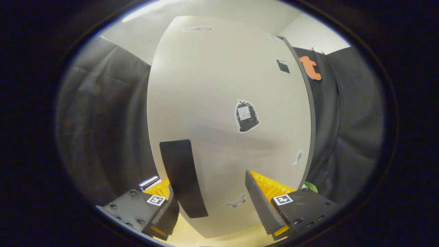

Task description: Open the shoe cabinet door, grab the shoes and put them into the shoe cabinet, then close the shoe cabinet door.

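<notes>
The shoe cabinet door [219, 103] is a white panel standing very close ahead of me, with a few small stickers [247, 116] on it. A long black handle strip [183, 178] runs down its lower left part. My gripper [214, 209] is open, fingers spread wide just short of the door. The handle strip lies between the fingers, right beside the left fingertip [168, 211], and nothing presses on it. The right fingertip [259, 202] sits apart from it over bare white panel. The door's dark right edge [310, 113] shows; I cannot tell whether the door is ajar.
Black cloth walls [103, 130] hang on both sides of the cabinet. A pale floor [192, 236] shows under the door's lower edge. Something small and green [310, 186] peeks out by the right finger's body.
</notes>
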`<state>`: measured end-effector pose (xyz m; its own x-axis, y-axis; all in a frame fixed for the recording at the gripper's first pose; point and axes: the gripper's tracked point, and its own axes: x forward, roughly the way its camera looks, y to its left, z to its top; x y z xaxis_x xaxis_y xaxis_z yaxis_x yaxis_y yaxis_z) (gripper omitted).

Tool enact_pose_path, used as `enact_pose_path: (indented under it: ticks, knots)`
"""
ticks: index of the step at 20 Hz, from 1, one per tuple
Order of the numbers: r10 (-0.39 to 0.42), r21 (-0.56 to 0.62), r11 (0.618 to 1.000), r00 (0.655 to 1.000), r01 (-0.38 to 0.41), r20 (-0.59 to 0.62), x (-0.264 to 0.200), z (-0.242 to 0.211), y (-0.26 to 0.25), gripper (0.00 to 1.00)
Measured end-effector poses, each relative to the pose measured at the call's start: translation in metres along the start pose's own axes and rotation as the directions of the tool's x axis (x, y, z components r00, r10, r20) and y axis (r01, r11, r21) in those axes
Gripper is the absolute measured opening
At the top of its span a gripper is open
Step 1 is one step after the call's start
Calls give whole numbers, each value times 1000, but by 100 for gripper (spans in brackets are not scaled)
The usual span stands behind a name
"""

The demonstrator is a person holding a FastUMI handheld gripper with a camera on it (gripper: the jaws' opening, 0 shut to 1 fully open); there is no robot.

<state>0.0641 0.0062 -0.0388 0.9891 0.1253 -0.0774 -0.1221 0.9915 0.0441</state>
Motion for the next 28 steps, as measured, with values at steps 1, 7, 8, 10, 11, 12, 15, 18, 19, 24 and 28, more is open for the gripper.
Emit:
enact_pose_path:
  ticks: [1,7,8,10,11,12,15,18,19,24,28]
  knots:
    - [1,0,1000,1000,-1,2,5,-2,4,99]
    - [3,1,1000,1000,-3,17,34,-4,15,99]
    - [6,3,1000,1000,-6,20,38,-4,17,100]
    - [3,-8,1000,1000,-3,31,41,-4,18,100]
    - [-4,-21,1000,999,4,40,44,-4,18,100]
    - [-10,-32,999,999,11,44,46,-3,18,100]
    - [-21,-40,999,998,23,57,48,-4,18,100]
    - [-32,-44,998,998,35,62,47,-3,19,100]
    - [-32,-43,998,997,35,66,47,-3,19,100]
    - [-18,-41,999,997,21,71,48,-3,24,100]
    - [-19,-41,999,997,22,71,50,-4,24,100]
